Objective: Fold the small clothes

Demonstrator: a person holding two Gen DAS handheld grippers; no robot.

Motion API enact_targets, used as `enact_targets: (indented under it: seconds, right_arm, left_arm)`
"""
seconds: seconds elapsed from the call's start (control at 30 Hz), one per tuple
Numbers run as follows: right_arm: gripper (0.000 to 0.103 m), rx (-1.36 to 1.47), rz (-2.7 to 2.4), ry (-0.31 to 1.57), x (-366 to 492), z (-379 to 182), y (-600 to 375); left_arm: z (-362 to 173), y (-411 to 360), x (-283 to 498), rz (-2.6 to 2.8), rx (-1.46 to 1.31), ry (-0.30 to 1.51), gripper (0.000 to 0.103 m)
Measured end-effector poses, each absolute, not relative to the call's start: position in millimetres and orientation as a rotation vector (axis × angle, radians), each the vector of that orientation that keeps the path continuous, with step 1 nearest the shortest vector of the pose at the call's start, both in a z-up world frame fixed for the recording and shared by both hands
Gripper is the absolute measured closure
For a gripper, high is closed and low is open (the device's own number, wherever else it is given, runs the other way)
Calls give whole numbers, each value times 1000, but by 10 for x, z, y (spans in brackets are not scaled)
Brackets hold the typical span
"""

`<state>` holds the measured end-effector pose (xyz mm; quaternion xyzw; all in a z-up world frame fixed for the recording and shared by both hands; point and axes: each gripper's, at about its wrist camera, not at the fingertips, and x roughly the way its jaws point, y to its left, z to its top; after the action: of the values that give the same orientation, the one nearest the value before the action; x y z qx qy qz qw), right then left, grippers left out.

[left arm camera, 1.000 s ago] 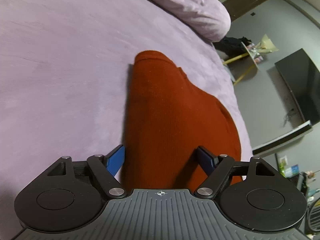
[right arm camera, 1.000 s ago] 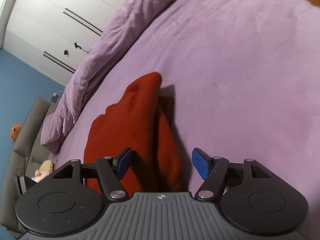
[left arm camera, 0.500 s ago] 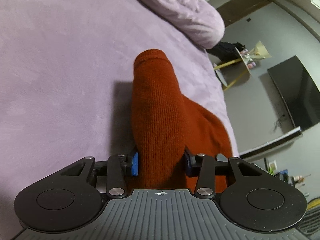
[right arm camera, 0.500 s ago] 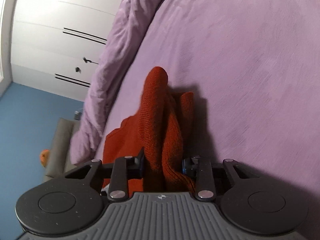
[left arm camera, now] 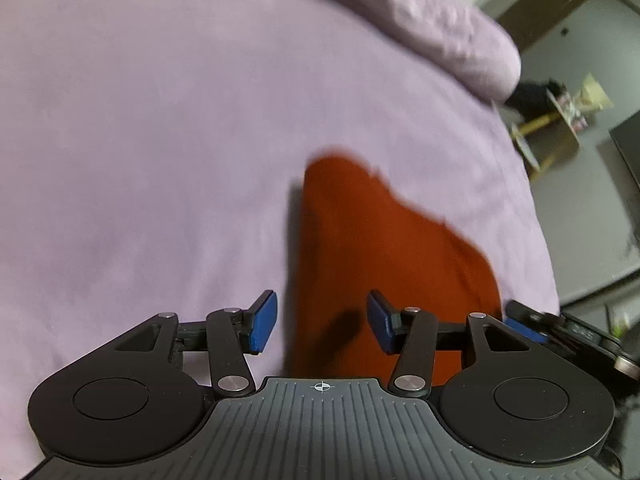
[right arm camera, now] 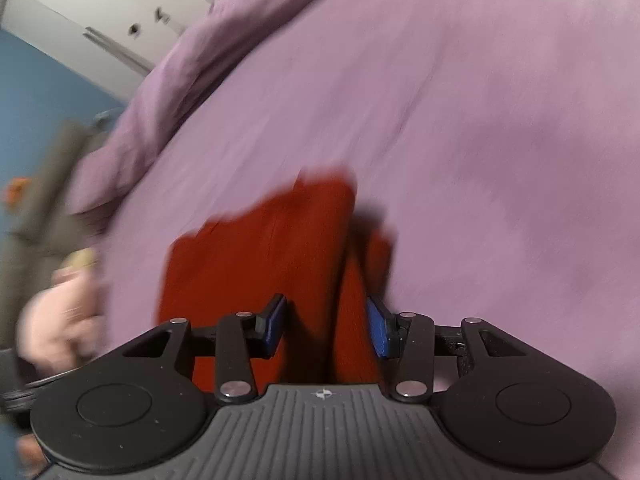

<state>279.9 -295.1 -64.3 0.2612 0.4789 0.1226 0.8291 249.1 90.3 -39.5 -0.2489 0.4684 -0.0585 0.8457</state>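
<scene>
Bed (left arm camera: 160, 140): wide, covered in a lilac plush spread, smooth over most of its top. It serves as the landmark for all that follows.

Rust-red knitted garment (left arm camera: 360, 248): lies on the bed, roughly mid-surface, partly folded, with a narrow rounded end pointing toward the rolled duvet. In the right wrist view it (right arm camera: 280, 248) shows a raised crease running lengthwise. Both views are blurred, so the knit detail cannot be read.

Left tool (left arm camera: 322, 324): above the near end of the garment, blue pads spread apart after a recent widening; the cloth lies below and between them, neither pad pressing on it. Nothing is held.

Right tool (right arm camera: 326, 326): over the garment's near edge, pads likewise parted after just widening. The raised fold passes between them; no pinch shows.

Rolled duvet (left arm camera: 420, 28): same lilac, bunched along the far edge of the bed.

White wardrobe doors (right arm camera: 100, 12): beyond the bed's far side, with dark handles.

Blue wall (right arm camera: 36, 92): beside the wardrobe.

Grey sofa (right arm camera: 44, 184): off the bed's edge, heavily blurred.

Person's hand (right arm camera: 56, 320): beside the bed, blurred.

Yellow-legged side table (left arm camera: 560, 120): on the floor past the bed's corner, cluttered.

Dark screen (left arm camera: 628, 152): against the grey wall, past the side table.
</scene>
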Motion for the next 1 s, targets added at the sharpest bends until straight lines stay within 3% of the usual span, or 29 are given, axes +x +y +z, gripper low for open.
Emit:
enact_targets:
  seconds: [0.1, 0.17, 0.27, 0.33, 0.43, 0.5, 0.67, 0.83, 1.0]
  right_arm:
    - [60, 427, 189, 901, 2800, -289, -2760]
    - [62, 412, 242, 939, 2909, -247, -2513]
    - [81, 337, 278, 1031, 3160, -389, -2094]
    - [86, 281, 249, 1046, 3290, -532, -1921]
    - [90, 226, 208, 1039, 3418, -735, -1796]
    - [91, 212, 201, 986, 3468, -871, -1782]
    - [92, 197, 232, 765, 3301, -1093, -1790]
    - [88, 237, 250, 778, 3164, -974, -1886]
    - [78, 342, 305, 755, 2395, -812, -2203]
  left_arm:
    - [-277, 703, 2671, -92, -454, 928, 47]
    - [-282, 517, 2837, -67, -400, 910, 46]
    - [-396, 264, 3100, -17, -312, 905, 45]
    - [-518, 170, 3262, 37, -277, 922, 45]
    - [-782, 114, 3435, 81, -187, 920, 35]
    - [-910, 123, 3460, 91, -162, 909, 22]
    - [-997, 133, 3453, 121, -176, 874, 17]
    - [-805, 119, 3188, 104, -172, 887, 18]
    - [-532, 274, 2450, 30, -233, 827, 19]
